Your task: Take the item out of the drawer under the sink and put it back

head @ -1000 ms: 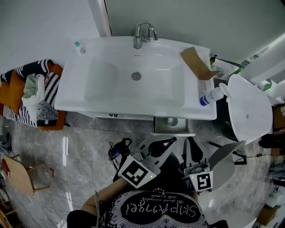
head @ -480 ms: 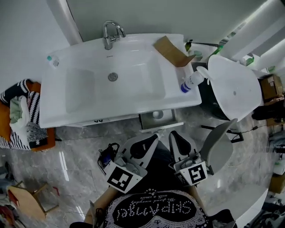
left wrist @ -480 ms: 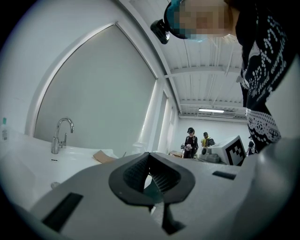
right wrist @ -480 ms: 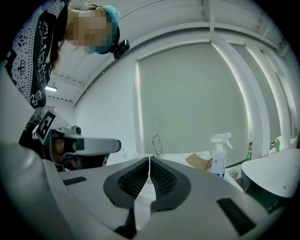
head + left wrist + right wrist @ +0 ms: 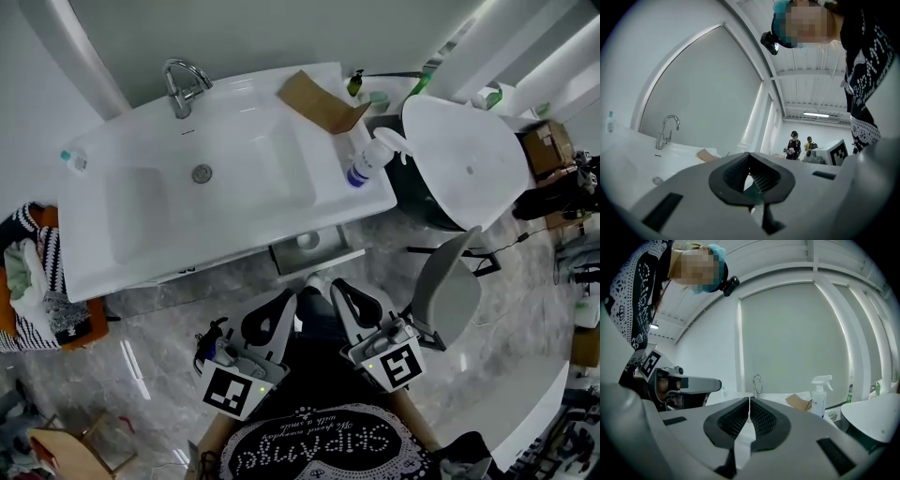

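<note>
In the head view a white sink (image 5: 234, 211) stood over a grey marble floor (image 5: 159, 323); its drawer (image 5: 323, 264) was open, with a small round white item (image 5: 307, 241) inside; the left gripper (image 5: 286, 302) and right gripper (image 5: 338, 287) hovered side by side just before it; in the left gripper view the jaws met on nothing; in the right gripper view they likewise met empty, facing the faucet (image 5: 757, 383).

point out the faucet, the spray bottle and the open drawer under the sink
faucet (image 5: 175, 92): head view, on its upright body above the basin
spray bottle (image 5: 365, 162): head view, on the bottle's white body
drawer (image 5: 324, 263): head view, on its white front panel
</note>
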`<move>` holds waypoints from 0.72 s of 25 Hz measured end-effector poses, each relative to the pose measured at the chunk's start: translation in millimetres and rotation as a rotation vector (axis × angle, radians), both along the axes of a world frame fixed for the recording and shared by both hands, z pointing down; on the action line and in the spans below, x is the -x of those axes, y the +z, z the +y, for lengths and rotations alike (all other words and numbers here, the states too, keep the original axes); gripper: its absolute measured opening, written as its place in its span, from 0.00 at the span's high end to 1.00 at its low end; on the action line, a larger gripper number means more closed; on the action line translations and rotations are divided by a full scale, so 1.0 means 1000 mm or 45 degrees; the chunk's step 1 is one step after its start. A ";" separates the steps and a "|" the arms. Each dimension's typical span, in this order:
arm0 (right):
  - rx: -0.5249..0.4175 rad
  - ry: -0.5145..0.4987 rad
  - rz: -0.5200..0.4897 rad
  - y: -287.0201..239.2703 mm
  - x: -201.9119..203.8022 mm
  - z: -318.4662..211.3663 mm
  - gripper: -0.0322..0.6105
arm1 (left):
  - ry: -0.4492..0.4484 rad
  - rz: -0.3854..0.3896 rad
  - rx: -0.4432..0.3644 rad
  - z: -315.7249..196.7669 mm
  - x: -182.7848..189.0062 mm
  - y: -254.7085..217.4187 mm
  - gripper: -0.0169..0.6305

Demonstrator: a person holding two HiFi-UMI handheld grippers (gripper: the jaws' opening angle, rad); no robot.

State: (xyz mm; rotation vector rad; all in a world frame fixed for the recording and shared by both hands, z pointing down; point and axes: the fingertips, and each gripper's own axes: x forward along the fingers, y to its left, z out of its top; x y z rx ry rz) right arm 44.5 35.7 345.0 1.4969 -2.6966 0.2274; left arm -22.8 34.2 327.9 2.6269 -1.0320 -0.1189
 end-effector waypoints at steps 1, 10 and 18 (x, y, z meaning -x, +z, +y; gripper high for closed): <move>-0.004 -0.004 0.021 0.001 -0.001 -0.001 0.92 | -0.005 0.004 0.006 0.000 0.001 0.000 0.97; 0.001 -0.207 0.594 0.048 -0.010 -0.004 0.92 | -0.085 -0.003 0.041 0.001 0.006 0.005 0.97; 0.119 -0.285 0.688 0.106 -0.023 -0.022 0.92 | -0.164 -0.008 0.066 -0.006 0.004 0.007 0.97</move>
